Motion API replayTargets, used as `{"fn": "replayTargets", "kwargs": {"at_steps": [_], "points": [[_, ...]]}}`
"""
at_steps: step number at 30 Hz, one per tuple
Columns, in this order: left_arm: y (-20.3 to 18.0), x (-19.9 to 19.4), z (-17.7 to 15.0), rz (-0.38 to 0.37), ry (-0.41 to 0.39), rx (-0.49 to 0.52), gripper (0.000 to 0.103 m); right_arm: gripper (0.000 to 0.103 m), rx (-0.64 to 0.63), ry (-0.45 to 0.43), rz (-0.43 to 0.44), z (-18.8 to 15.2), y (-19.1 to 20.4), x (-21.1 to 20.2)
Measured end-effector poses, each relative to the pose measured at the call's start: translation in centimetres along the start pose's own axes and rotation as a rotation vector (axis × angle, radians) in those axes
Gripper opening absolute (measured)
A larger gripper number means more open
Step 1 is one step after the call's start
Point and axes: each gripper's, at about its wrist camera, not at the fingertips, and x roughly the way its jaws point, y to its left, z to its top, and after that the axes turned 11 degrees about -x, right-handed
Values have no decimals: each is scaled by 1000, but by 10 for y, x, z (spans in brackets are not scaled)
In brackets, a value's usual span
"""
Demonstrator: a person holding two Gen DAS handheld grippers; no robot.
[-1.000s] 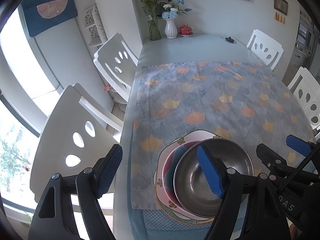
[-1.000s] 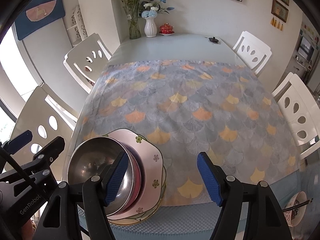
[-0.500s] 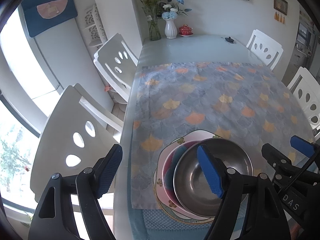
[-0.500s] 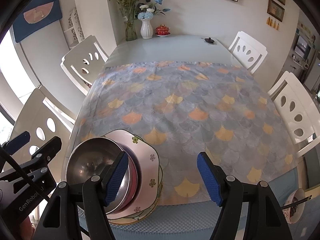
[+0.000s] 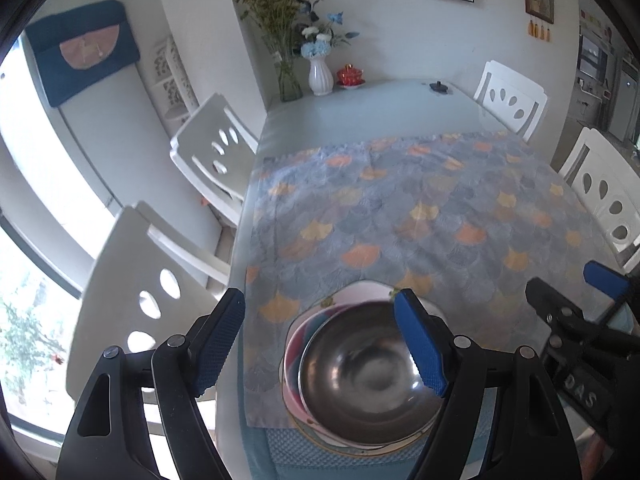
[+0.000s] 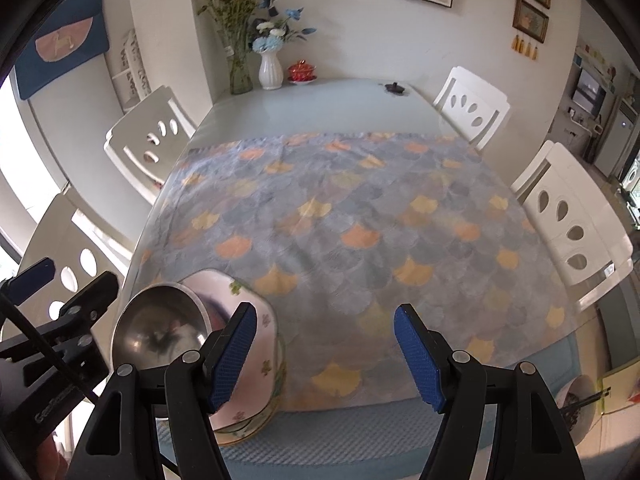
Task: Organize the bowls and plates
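A steel bowl (image 5: 360,372) sits on top of a stack at the table's near left corner. Under it are a pink bowl (image 5: 308,328) and flowered pink plates (image 6: 262,332). My left gripper (image 5: 320,320) hangs above the stack, open. Its right finger (image 5: 420,344) lies over the steel bowl's rim in the picture, and nothing is gripped. My right gripper (image 6: 324,320) is open over the patterned cloth (image 6: 360,216), just right of the stack, with the steel bowl (image 6: 160,332) beyond its left finger. Each gripper appears at the edge of the other's view.
White chairs (image 5: 120,312) (image 6: 576,220) line both long sides of the table. Two vases (image 6: 270,68), a red lidded cup (image 6: 302,72) and a small dark object (image 6: 394,88) stand at the far end. A bowl with chopsticks (image 6: 576,404) sits low on the right.
Both grippers have drawn back and up a little, so the stack sits further left in both views. The jaws have kept their width and the stack has not moved.
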Motion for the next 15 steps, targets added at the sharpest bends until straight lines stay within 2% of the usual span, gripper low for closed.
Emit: {"fn": "replayTargets", "kwargs": {"at_steps": [2, 6, 10, 13, 15], "points": [[-7, -14, 7, 6, -47, -23, 76, 69, -2, -16, -5, 6, -10, 0], [-29, -26, 18, 15, -61, -29, 76, 69, 2, -42, 2, 19, -38, 2], [-59, -27, 24, 17, -58, -17, 76, 69, 12, -39, 9, 26, -63, 11], [-76, -24, 27, 1, -60, -56, 76, 69, 17, -23, 18, 29, -83, 22], [-89, -16, 29, -18, -30, -69, 76, 69, 21, -12, 15, 29, -97, 30]]}}
